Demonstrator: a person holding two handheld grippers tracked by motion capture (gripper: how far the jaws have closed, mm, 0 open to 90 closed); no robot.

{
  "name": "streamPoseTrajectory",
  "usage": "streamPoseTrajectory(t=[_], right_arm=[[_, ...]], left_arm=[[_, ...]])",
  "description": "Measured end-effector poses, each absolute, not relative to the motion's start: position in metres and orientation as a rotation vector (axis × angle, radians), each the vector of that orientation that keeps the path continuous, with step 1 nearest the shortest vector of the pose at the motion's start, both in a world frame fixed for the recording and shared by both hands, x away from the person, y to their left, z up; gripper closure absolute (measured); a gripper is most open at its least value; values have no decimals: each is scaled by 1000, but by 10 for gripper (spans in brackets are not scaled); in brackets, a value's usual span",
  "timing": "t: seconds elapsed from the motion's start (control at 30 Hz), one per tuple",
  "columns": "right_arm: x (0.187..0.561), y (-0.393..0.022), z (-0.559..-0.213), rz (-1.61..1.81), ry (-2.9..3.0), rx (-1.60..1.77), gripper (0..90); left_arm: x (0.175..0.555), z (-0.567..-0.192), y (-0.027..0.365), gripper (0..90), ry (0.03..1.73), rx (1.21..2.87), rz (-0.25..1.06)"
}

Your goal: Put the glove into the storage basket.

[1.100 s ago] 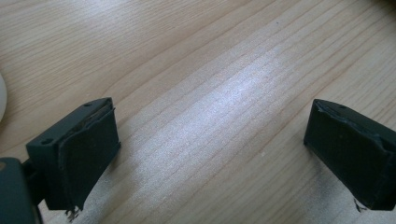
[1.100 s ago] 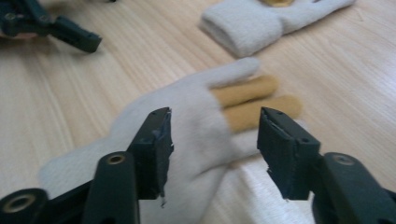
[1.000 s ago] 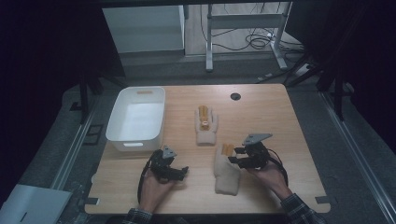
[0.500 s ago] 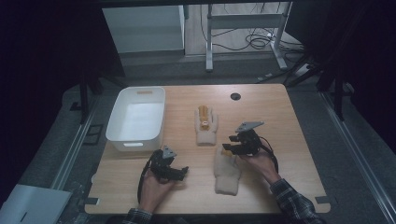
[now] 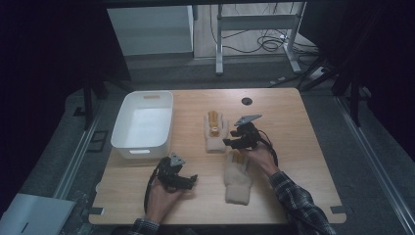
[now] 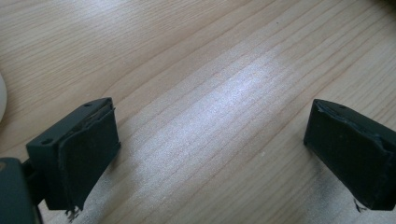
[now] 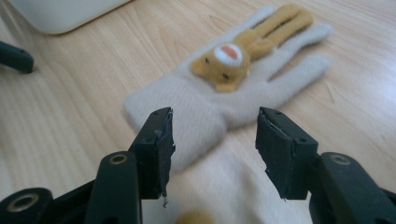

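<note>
Two cream knitted gloves with tan animal patches lie on the wooden table (image 5: 303, 122). The far glove (image 5: 215, 132) (image 7: 233, 88) sits mid-table; the near glove (image 5: 238, 178) lies below it, its blurred fabric (image 7: 224, 186) under my right jaws. My right gripper (image 5: 230, 142) (image 7: 212, 144) hovers open between the two gloves, with the cuff of the far glove just beyond its jaws. My left gripper (image 5: 192, 180) (image 6: 210, 149) rests open low over bare wood at the front left, nothing between its pads.
A white plastic bin (image 5: 144, 122) (image 7: 60, 14) stands at the table's left. A small black round disc (image 5: 246, 101) lies near the far edge. Dark floor, cables and a metal stand leg lie beyond the table.
My right gripper has moved up and left from beside the near glove to the gap between the two gloves. The left gripper has stayed put.
</note>
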State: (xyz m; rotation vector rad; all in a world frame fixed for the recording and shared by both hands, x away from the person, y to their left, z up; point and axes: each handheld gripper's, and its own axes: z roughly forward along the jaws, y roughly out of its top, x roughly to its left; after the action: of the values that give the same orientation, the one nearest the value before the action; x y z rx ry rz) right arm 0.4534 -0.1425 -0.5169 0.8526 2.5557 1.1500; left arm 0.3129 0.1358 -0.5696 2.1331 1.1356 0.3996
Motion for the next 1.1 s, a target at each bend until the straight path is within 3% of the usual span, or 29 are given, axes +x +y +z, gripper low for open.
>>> streamPoseTrajectory(t=[0.77,1.1], right_arm=[[503,-88,-544,1108,2571,812,386],[504,-84,-550,1061,2555,845,575]], left_arm=[[313,-570,136,31,1131,2133,399],[313,-570,136,31,1131,2132,399]])
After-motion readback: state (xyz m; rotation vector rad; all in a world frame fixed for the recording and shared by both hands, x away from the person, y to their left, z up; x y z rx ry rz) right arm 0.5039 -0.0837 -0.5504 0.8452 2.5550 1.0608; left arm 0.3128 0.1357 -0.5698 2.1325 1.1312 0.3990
